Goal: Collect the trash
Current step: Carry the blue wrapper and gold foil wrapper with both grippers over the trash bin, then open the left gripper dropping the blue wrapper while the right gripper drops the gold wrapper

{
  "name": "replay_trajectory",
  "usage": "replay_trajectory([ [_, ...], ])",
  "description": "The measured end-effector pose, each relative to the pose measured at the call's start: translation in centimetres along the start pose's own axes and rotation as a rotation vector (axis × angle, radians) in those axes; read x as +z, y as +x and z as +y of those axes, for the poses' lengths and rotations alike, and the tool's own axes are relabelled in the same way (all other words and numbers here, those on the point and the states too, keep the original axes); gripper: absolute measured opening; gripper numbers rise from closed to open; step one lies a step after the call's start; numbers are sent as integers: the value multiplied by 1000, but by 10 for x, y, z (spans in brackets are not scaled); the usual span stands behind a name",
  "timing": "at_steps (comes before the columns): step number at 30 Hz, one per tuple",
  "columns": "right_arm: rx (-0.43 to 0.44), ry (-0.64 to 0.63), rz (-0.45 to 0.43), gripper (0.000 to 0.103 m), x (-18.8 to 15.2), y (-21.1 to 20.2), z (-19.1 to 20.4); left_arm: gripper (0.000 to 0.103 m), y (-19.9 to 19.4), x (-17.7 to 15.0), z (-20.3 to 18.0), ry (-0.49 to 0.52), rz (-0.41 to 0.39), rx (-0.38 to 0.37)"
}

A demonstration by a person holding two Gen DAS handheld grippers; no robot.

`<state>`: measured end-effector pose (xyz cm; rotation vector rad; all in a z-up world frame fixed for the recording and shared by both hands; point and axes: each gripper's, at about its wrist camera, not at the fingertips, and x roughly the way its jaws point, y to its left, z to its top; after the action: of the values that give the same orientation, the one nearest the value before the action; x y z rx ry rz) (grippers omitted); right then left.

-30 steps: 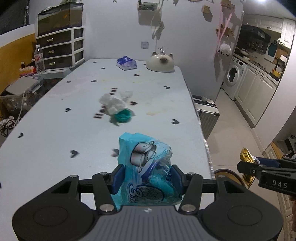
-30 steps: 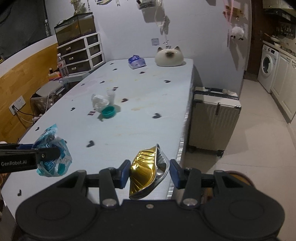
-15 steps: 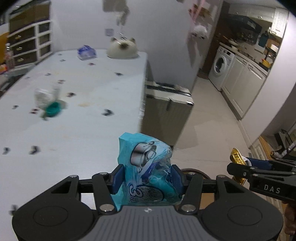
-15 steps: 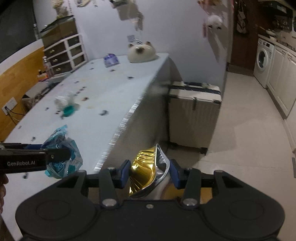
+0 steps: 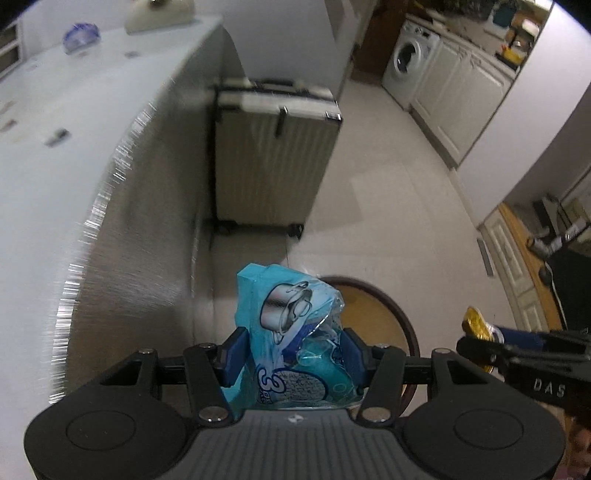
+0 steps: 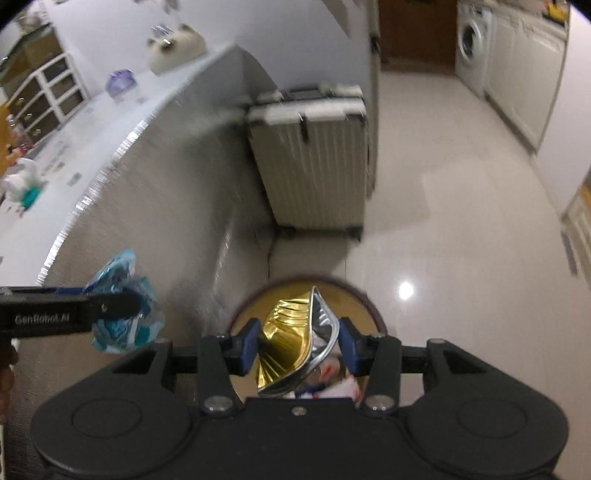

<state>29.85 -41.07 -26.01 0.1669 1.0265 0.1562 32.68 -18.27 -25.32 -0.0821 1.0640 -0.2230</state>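
Trash filled both grippers at this moment; the left gripper [image 5: 293, 356] had its jaws pressed narrow against a crumpled blue wrapper [image 5: 288, 328] printed with a steel pot, the wrapper standing upright between the blue pads [image 5: 236, 350] and rising above them; the right gripper [image 6: 297, 345] had its jaws clamped on a folded gold foil packet [image 6: 295, 332], silver on its inner face, tilted so that its pointed end stood upward; both grippers hung off the table, over the floor; below them sat a round bin [image 6: 354, 295] with a dark brown rim and a tan inside, the gold packet directly above its opening in the right wrist view, and the blue wrapper just left of its opening in the left wrist view; some red and white scrap [image 6: 332, 374] showed inside the bin under the packet, too hidden to name; the long white table [image 5: 74, 122] ran along the left with its shiny edge catching light; on its far end lay a blurred blue packet [image 5: 81, 33] and a cream cat-shaped thing [image 6: 175, 48]; a ribbed pale suitcase [image 5: 273, 155] stood upright on the tiled floor [image 6: 461, 229] beyond the bin, close to the table's side; a washing machine [image 5: 410, 62] stood far back among white cabinets; each gripper showed in the other's view, well apart.
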Motion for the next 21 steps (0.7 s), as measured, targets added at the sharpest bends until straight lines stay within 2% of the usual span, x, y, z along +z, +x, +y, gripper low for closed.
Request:
replay_trajectory([
  [7, -5, 102, 65, 47, -12, 50, -28, 55, 74, -6, -9, 7, 123, -86],
  [13, -5, 183, 90, 47, -11, 85, -46, 55, 132, 3, -23, 75, 161, -121],
  [16, -10, 214, 108, 47, -14, 99, -52, 63, 165, 10, -24, 123, 203, -155],
  [17, -12, 221, 112, 47, -15, 103, -53, 72, 174, 12, -24, 136, 230, -159],
  [19, -13, 239, 123, 47, -16, 112, -54, 85, 183, 14, -25, 169, 240, -129],
  [21, -1, 258, 125, 47, -18, 119, -56, 85, 184, 14, -25, 194, 240, -116],
])
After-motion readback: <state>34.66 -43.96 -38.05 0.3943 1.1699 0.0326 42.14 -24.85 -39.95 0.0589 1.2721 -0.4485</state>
